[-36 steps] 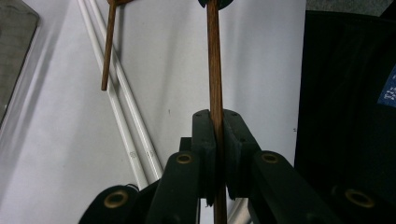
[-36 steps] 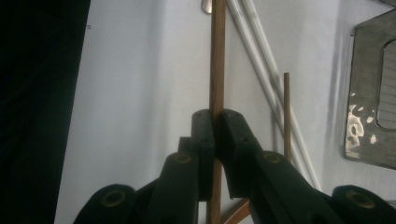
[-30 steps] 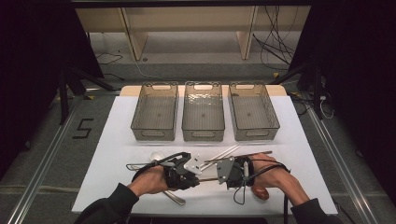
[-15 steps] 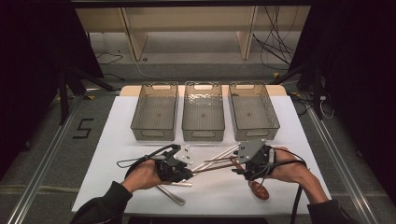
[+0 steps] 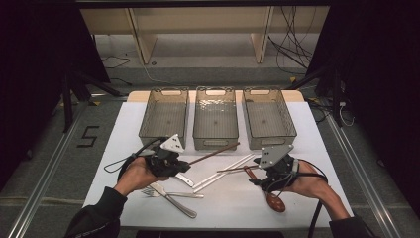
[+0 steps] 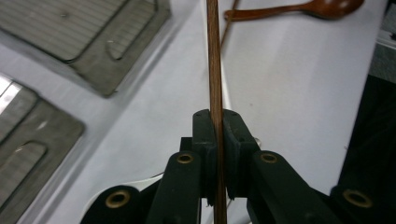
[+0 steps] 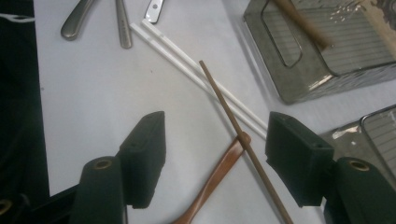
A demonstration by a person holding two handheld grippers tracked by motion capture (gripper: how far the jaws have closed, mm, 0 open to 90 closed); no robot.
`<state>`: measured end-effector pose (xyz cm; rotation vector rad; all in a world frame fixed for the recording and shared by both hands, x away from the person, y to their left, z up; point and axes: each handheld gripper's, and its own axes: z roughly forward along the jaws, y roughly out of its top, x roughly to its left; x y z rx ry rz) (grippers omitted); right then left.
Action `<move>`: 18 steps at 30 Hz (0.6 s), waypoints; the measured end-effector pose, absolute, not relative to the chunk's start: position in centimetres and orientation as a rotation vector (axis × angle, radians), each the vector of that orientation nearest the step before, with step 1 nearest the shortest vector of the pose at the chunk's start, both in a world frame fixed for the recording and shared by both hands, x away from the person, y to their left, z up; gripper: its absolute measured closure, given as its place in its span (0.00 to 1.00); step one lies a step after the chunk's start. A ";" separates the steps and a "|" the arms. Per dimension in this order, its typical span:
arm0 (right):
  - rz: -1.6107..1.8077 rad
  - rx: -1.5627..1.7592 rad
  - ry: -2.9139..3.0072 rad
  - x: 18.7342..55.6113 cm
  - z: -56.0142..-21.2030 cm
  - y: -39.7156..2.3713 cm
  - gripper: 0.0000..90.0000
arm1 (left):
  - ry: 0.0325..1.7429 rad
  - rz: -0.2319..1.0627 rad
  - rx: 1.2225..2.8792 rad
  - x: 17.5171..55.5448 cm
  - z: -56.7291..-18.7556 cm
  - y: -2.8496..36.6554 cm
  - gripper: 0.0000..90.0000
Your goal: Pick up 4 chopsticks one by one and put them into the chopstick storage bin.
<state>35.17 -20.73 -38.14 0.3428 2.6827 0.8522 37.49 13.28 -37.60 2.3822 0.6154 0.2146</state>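
My left gripper (image 5: 182, 161) (image 6: 215, 116) is shut on a brown chopstick (image 5: 213, 151) (image 6: 215, 65). That stick slants up toward the middle bin (image 5: 215, 119). My right gripper (image 5: 258, 171) (image 7: 215, 140) stands open at the right, and its jaws have just been opening. A second brown chopstick (image 5: 236, 170) (image 7: 231, 119) lies on the table between them, clear of both pads. It crosses the handle of a wooden spoon (image 5: 275, 201) (image 7: 217, 175) and a pair of white chopsticks (image 5: 223, 174) (image 7: 187, 63).
Three clear bins stand in a row at the back; the left bin (image 5: 164, 118) and right bin (image 5: 268, 118) flank the middle one. A metal fork, knife and spoon (image 5: 171, 194) lie near the front left. The white table's front edge (image 5: 218, 225) is close to the hands.
The two grippers have drawn apart: the left went left and up with its chopstick, the right went right. The right jaws opened and let the second chopstick down onto the table.
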 end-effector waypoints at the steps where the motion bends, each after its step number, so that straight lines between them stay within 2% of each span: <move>1: 0.864 0.373 2.677 35.2 -38.4 -20.7 0.42 | 0.629 0.225 2.378 37.7 -37.5 13.5 0.94; 18: 1.048 0.658 2.579 35.0 -39.9 -21.8 0.40 | 0.891 0.314 2.223 41.2 -37.2 17.6 0.94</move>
